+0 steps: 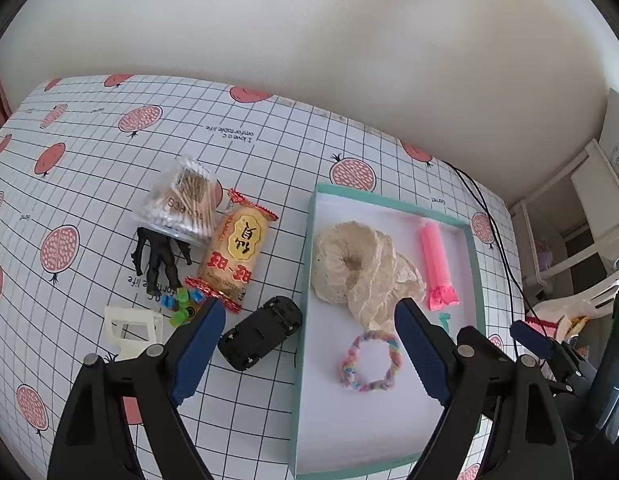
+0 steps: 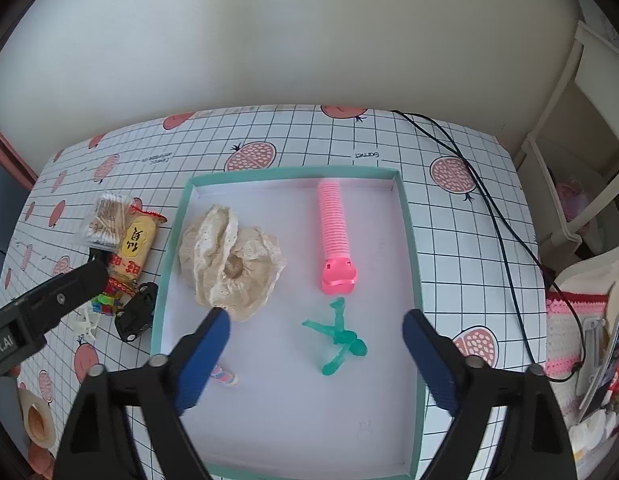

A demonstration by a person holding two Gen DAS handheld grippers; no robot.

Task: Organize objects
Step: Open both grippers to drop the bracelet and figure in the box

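With both grippers' fingers spread and empty, the left gripper [image 1: 309, 320] and right gripper [image 2: 315, 328] hover over a shallow teal-rimmed white tray [image 2: 409, 248] already holding a cream lace scrunchie [image 2: 229, 260] and pink ribbed tube toy [image 2: 335, 232], while a small black toy car [image 1: 261, 334] beside the left fingers and an orange-wrapped rice-cracker packet [image 1: 235, 258] beyond them wait on the worktop [image 1: 109, 152].

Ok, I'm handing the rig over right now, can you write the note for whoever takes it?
Left gripper: open, empty, hovering over the tray's left edge near the black toy car.
Right gripper: open, empty, above the tray.
In the tray: lace scrunchie, pink ribbed toy, green figure, rainbow bracelet.
Left on the table beside the tray: car, cotton swab box, snack packet, black claw toy, small coloured blocks, white plastic clip.
Next: probably the car, it's closest.
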